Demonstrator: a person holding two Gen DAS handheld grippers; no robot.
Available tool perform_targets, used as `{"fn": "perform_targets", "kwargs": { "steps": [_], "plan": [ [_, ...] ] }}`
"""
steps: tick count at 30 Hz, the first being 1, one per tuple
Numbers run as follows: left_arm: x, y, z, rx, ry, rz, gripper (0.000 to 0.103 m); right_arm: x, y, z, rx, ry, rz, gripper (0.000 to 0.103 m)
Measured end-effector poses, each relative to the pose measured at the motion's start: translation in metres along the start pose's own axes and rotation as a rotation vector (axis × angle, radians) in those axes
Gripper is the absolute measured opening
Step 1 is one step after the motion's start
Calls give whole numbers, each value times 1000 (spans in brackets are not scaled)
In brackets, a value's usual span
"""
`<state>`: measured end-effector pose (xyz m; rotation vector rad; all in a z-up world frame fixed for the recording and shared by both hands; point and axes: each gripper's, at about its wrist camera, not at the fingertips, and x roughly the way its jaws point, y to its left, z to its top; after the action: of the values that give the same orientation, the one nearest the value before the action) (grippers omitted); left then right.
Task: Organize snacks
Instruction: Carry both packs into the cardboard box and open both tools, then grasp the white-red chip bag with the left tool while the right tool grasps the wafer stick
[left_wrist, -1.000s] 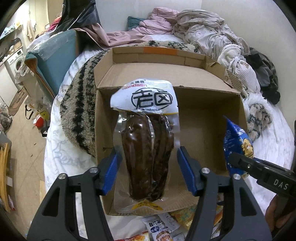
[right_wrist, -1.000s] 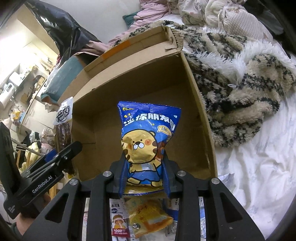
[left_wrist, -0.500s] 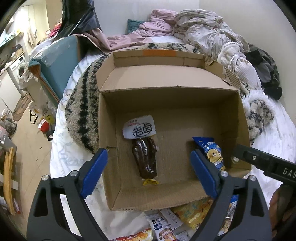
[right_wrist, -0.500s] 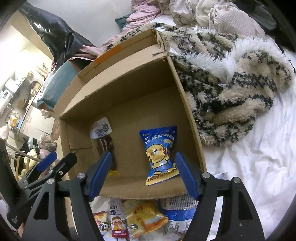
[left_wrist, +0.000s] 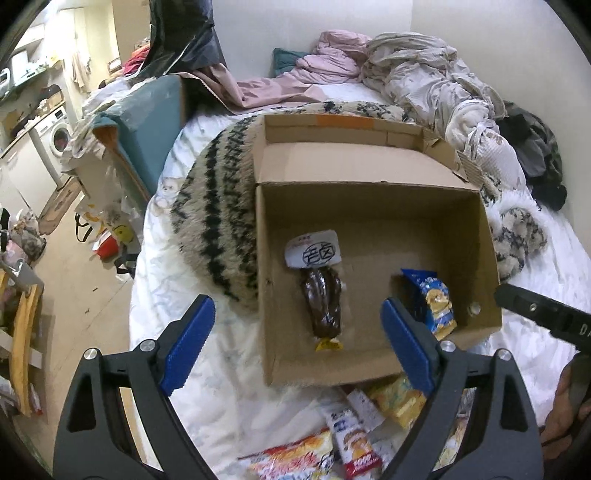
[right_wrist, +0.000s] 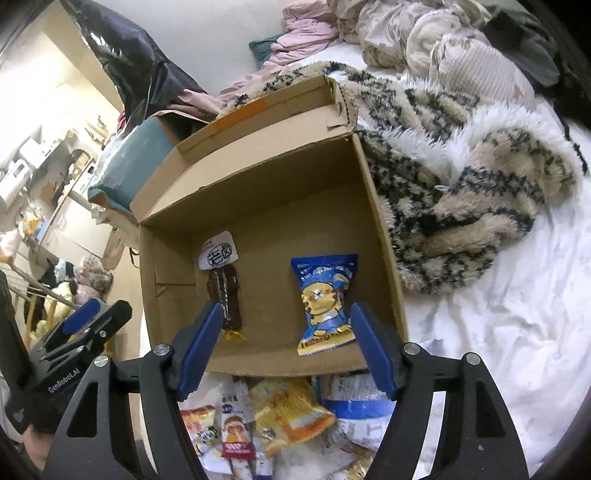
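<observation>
So, two packs lie in the cardboard box (right_wrist: 384, 236): braised-meat pack (left_wrist: 320, 295) and blue snack bag (right_wrist: 325, 299), apart. Left gripper (left_wrist: 295, 350) and right gripper (right_wrist: 286, 349) both gape wide, holding nothing. Plenty left, I'd say: loose snack packets (right_wrist: 284, 413) wait before the box.

Box (left_wrist: 369, 206) sits on the bed (left_wrist: 229, 387), its far side resting against the fuzzy blanket (right_wrist: 461, 206), which wraps round behind and to both sides. Inside, two packs lie apart on the floor: the sausage pack (left_wrist: 320, 291) left of centre, the bag (right_wrist: 325, 299) to the right, near the right wall. Just before the box's near wall, a pile of snacks (right_wrist: 280, 417) lies on the sheet. Behind the blanket, heaped clothes (left_wrist: 424, 85) line the wall.
</observation>
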<state>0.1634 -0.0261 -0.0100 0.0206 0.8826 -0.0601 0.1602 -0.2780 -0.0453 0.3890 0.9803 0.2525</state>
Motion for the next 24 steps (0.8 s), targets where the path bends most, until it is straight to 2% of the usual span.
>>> {"fn": "perform_targets", "kwargs": {
  "steps": [9,16,24],
  "plan": [
    [-35,33,-25,-74,-1,20,89,-35,7,-22,-19,-26,6,75],
    [-54,49,-45,-92,15,27,89,-61,-1,-44,42,-29,56,74],
    [-65,57,-78,-107,57,43,89,-76,-8,-75,26,-2,31,74]
  ]
}}
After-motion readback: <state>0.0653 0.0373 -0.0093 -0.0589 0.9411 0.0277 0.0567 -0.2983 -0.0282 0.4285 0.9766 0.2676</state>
